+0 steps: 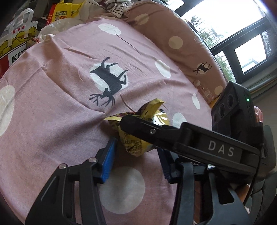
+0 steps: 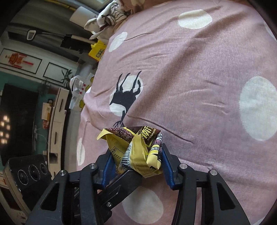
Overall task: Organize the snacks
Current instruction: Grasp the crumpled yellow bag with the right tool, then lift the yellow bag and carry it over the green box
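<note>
A crumpled yellow and brown snack packet (image 1: pixel 152 110) lies on a pink bedsheet (image 1: pixel 60 86) that has white dots and a black deer print. In the left wrist view, my left gripper (image 1: pixel 137 146) is shut on the packet's near end; its left blue pad touches the wrapper. Its right pad is mostly hidden behind a black finger (image 1: pixel 138 126) of the right gripper crossing above. In the right wrist view, my right gripper (image 2: pixel 136 150) is shut on the same packet (image 2: pixel 131 138), with a blue pad pressing each side. One left-gripper finger (image 2: pixel 121 180) reaches in under it.
A KFC paper bag (image 1: pixel 15 43), a white plastic bag (image 1: pixel 57 26) and a yellow carton (image 1: pixel 60 12) stand past the bed's far left edge. A brown dotted duvet (image 1: pixel 173 34) lies rolled below the window (image 1: pixel 233 26). Striped clothes (image 2: pixel 107 17) lie heaped at the far end.
</note>
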Tool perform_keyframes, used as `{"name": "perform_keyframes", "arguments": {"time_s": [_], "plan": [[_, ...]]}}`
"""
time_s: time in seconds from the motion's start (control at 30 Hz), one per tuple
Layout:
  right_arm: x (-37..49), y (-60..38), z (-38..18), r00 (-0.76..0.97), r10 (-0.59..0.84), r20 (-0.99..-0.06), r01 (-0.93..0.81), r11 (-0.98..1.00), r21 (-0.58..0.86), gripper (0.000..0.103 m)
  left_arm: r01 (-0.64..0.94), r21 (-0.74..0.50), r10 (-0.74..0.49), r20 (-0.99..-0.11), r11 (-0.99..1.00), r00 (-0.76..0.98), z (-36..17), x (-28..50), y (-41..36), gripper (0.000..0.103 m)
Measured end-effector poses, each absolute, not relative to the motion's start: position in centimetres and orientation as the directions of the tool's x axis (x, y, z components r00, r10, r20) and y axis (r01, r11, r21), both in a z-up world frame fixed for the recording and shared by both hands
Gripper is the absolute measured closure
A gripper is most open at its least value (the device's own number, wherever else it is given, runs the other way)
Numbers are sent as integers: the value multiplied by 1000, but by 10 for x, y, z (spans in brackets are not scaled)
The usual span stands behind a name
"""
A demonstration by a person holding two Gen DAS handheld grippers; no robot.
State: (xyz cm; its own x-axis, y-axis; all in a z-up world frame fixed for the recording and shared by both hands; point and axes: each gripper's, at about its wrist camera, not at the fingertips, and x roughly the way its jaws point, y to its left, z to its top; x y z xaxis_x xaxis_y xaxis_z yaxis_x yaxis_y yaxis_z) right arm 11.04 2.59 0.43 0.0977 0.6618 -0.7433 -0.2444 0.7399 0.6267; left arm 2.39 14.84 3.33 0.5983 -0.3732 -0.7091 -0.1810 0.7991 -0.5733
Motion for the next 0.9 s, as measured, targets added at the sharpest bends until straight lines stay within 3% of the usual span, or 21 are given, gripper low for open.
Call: {"name": "perform_keyframes", "arguments": {"time_s": [0.6,0.9], "plan": [[29,-52,77,359,684,-635,-295,728,619,52,178,-477,-460,-579,861,674,103,-37,57,61],[-1,-84,89,477,641,-602,-287,761,582,52,276,-416,-485,-570,867,663,110,-52,21,61]]}}
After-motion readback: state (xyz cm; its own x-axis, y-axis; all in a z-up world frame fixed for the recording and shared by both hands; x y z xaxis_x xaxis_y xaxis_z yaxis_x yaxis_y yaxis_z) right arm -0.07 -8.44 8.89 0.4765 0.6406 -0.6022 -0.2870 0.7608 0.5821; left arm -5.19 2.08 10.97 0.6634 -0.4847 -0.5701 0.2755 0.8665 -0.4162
